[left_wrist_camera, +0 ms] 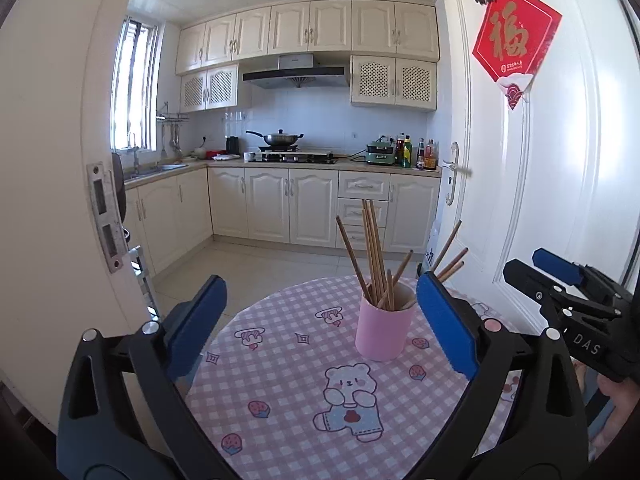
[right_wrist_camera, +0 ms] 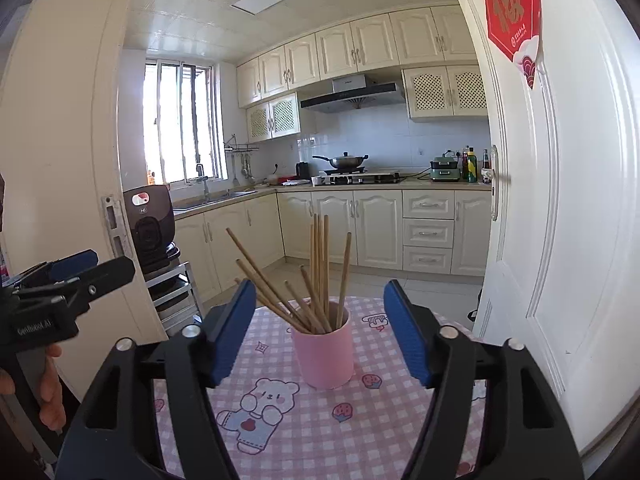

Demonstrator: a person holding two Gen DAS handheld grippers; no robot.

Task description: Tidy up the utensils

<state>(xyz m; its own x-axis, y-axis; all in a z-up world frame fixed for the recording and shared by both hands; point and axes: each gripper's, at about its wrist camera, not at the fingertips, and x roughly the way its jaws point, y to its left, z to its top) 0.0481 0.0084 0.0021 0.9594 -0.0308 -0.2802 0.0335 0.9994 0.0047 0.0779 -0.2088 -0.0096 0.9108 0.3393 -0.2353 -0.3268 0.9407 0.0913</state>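
Above table, both tools gape level.

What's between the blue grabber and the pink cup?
Nothing but bare checked tablecloth lies between the open right gripper and the pink cup of chopsticks, seen in the right wrist view.

A pink cup stands upright on a round table covered with a pink checked bear-print cloth. Wooden chopsticks fan out of it. The right gripper has its blue-padded jaws spread with nothing between them, short of the cup. The left gripper shows at the left edge, a hand below it.
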